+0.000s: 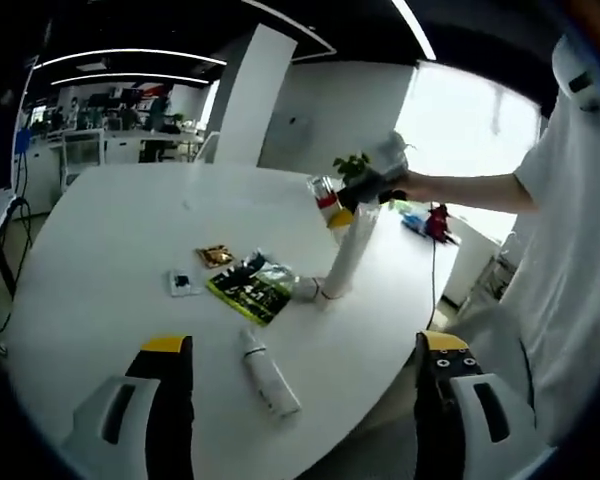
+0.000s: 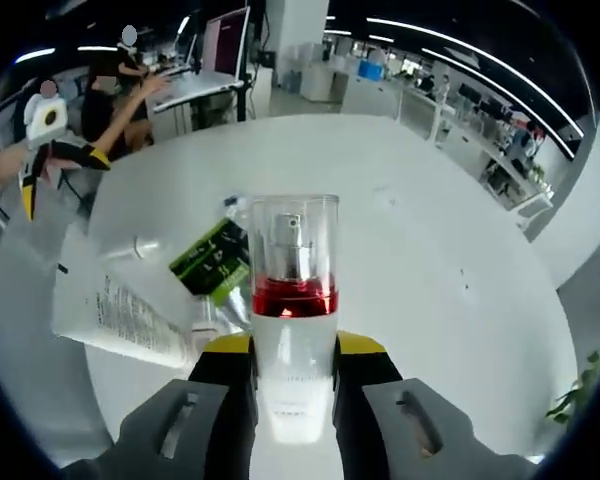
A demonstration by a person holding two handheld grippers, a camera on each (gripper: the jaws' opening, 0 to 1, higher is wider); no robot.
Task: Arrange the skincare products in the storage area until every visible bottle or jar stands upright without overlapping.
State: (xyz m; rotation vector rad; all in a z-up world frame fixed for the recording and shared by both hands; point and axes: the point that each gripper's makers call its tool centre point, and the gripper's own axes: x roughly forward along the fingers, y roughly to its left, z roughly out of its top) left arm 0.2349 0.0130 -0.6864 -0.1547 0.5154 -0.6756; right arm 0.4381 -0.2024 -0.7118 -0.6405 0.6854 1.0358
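My right gripper [image 2: 294,375] is shut on a white pump bottle [image 2: 294,290] with a clear cap and a red band, held above the white round table [image 2: 410,230]. In the left gripper view that bottle [image 1: 327,203] hangs in the right gripper [image 1: 365,188] next to the top of a tall white tube [image 1: 350,250] standing on the table. The tube [image 2: 120,315] lies close to the left of my right jaws. A small white bottle [image 1: 268,375] lies on its side just ahead of my open left gripper [image 1: 300,395]. The left gripper [image 2: 65,172] is open at far left.
A green-and-black sachet [image 1: 250,288], a small gold sachet [image 1: 216,256] and a white card [image 1: 183,283] lie flat near the tube. A person in white [image 1: 570,250] stands at the table's right edge. Desks and chairs fill the room behind.
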